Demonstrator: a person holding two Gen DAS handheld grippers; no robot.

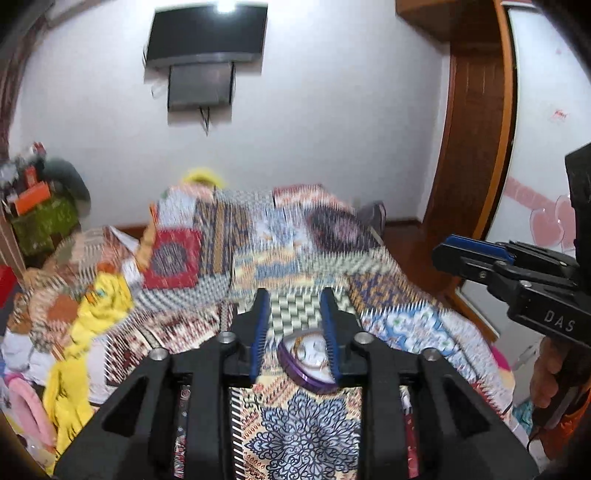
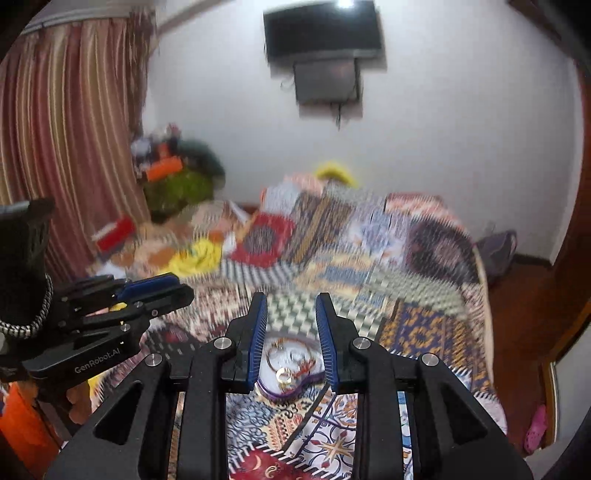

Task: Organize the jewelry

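A small heart-shaped tray [image 1: 308,360] with a purple rim lies on the patterned bedspread [image 1: 306,435], seen below and behind my left gripper [image 1: 294,300]. That gripper is open with nothing between its blue pads [image 1: 258,332]. In the right wrist view the same tray [image 2: 291,387] holds a gold ring [image 2: 283,374] and a thin bangle [image 2: 275,349]. My right gripper [image 2: 291,301] hovers above it, open and holding nothing. Each gripper also shows from the side in the other's view: the right gripper [image 1: 441,254] and the left gripper [image 2: 183,290]. The picture is blurred.
The bed fills the middle of the room. A yellow cloth [image 1: 92,317] and heaped clothes lie on its left side. Cluttered shelves [image 2: 173,177] and a striped curtain [image 2: 66,147] stand at the left, a wall TV [image 1: 205,33] at the back, a wooden door frame [image 1: 476,147] at the right.
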